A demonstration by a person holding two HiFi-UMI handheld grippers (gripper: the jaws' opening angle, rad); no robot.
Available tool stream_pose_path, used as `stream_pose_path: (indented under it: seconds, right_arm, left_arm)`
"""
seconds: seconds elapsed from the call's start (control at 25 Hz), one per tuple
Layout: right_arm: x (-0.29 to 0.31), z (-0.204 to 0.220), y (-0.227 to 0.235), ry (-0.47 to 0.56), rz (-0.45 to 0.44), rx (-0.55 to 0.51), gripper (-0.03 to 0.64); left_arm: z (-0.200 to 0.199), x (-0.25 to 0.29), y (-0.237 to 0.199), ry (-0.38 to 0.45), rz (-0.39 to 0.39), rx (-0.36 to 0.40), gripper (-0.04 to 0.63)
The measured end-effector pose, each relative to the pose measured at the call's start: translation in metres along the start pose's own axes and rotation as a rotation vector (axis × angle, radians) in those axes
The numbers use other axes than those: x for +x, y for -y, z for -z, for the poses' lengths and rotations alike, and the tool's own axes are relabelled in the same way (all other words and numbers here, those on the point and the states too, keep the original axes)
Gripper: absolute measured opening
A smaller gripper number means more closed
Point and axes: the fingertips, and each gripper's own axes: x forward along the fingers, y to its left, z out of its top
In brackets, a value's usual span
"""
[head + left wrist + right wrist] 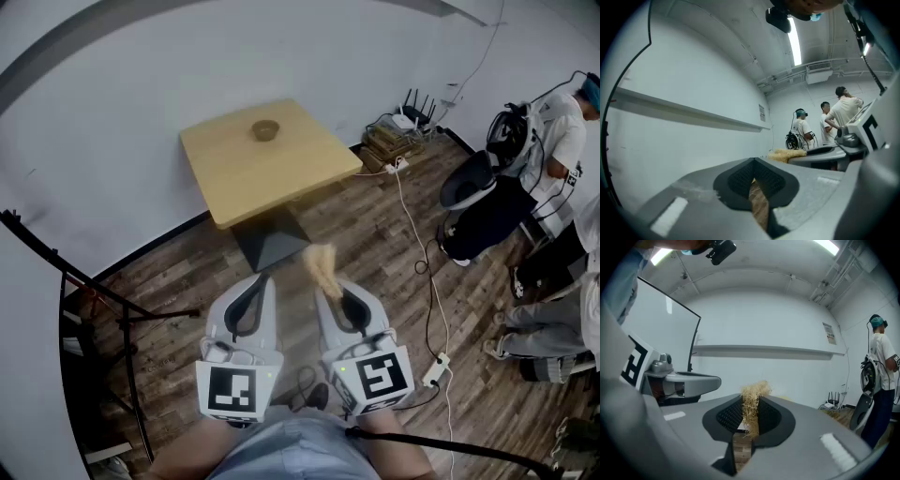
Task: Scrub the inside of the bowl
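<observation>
While the plank floor [375, 244] fills most of the head view, a square wooden table [281, 178] stands well ahead by the white wall, far from both grippers. The left gripper [754, 180] holds nothing, its jaws nearly together. The right gripper [749, 416] is clamped on a straw-coloured fibre scrubber [752, 401]. A small brown bowl [265, 130] sits on the table's far part.
</observation>
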Motion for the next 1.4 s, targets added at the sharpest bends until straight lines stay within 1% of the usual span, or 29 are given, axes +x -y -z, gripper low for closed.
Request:
stream_pose_path:
  seconds: [0.2,0.44,0.68,0.88,1.08,1.16,1.28,1.4]
  right_arm:
    - [-0.007,0.0,0.015,0.008,0.003,0.014,0.058]
    - [-0.025,0.005,0.041,0.02,0.016,0.033,0.058]
    - [-0.049,0.009,0.075,0.062,0.008,0.114,0.061]
    - [-0.065,0.022,0.109,0.058,0.032,0.149,0.063]
    - [-0.064,0.032,0.133,0.05,0.063,0.177,0.063]
    - [-0.057,0.038,0.144,0.038,0.078,0.183,0.063]
    - [-0.038,0.048,0.157,0.013,0.095,0.191,0.063]
    - [-0.005,0.052,0.167,-0.009,0.091,0.185,0.063]
  left_arm:
    - [0.001,0.008,0.015,0.0,0.003,0.005,0.02]
    - [0.001,0.02,0.045,-0.006,0.021,0.033,0.02]
    - [0.005,0.034,0.086,-0.032,0.041,0.056,0.02]
    - [0.016,0.047,0.12,-0.069,0.06,0.055,0.02]
    - [0.024,0.067,0.124,-0.096,0.071,0.067,0.02]
    - [0.03,0.079,0.122,-0.103,0.079,0.061,0.02]
    - [0.04,0.101,0.112,-0.116,0.087,0.037,0.02]
    - [0.043,0.134,0.094,-0.111,0.095,0.013,0.02]
